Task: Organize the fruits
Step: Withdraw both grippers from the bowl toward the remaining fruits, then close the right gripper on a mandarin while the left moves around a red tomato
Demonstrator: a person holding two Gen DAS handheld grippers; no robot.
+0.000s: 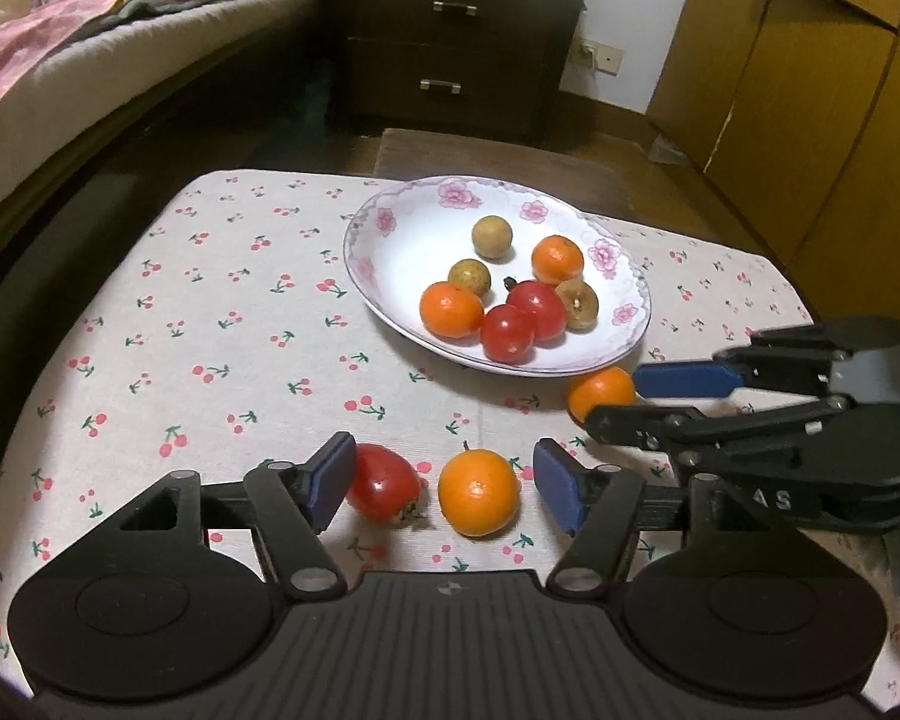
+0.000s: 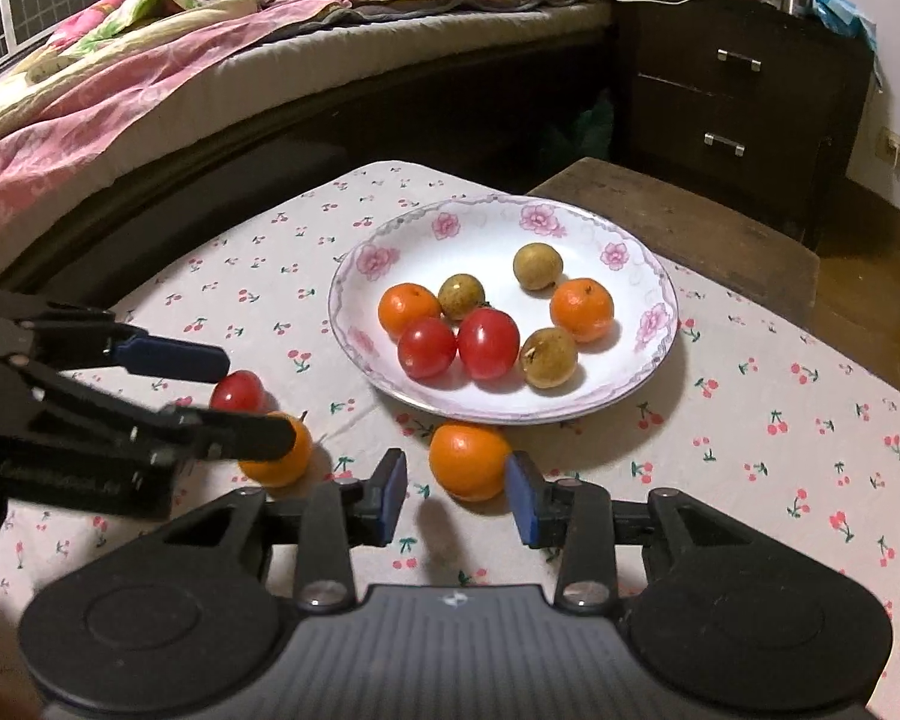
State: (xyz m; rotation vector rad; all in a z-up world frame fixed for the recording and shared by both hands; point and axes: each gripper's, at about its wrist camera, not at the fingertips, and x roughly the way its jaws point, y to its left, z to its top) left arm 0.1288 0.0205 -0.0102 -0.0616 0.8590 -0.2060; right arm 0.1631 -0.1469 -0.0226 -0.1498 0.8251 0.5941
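Left claw [image 1: 444, 480] is released around a tomato [image 1: 384, 489] and tangerine [image 1: 479, 492]; right claw [image 2: 457, 495] is released beside an orange [image 2: 469, 461] on the worktop [image 2: 780, 480].

Only readable bit: pale letters "A S" on the black body of the right gripper [image 1: 615, 399], seen from the left wrist view; whatever comes before them is hidden. Nothing else carries legible text.
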